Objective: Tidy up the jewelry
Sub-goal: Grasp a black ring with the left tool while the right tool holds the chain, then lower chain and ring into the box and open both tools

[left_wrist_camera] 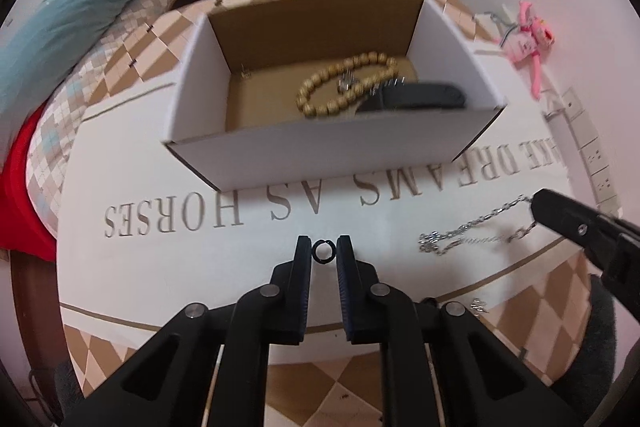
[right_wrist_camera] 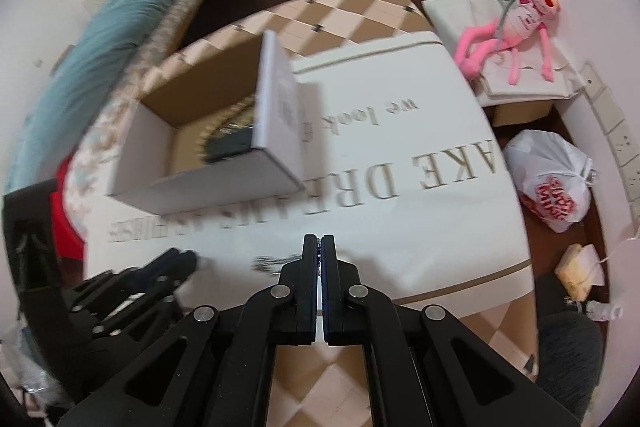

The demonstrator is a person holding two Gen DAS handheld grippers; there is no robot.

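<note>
An open white cardboard box (left_wrist_camera: 320, 159) stands on the white printed tablecloth (left_wrist_camera: 160, 259). Inside lie a wooden bead bracelet (left_wrist_camera: 340, 83) and a dark comb-like object (left_wrist_camera: 420, 97). My left gripper (left_wrist_camera: 323, 251) is open, its fingertips on either side of a small black ring (left_wrist_camera: 323, 251) on the cloth. A silver chain (left_wrist_camera: 468, 231) lies to the right, one end pinched by my right gripper (left_wrist_camera: 536, 205). In the right wrist view my right gripper (right_wrist_camera: 319, 243) is shut on the chain (right_wrist_camera: 272, 262), which trails blurred to its left. The box (right_wrist_camera: 208, 183) is at the far left.
A pink plush toy (right_wrist_camera: 516, 23) lies on a cloth-covered box at the far right. A white plastic bag (right_wrist_camera: 552, 183) sits on the floor right of the table. A bed with a teal quilt (left_wrist_camera: 80, 11) runs along the left. Small silver items (left_wrist_camera: 478, 305) lie near the cloth's front edge.
</note>
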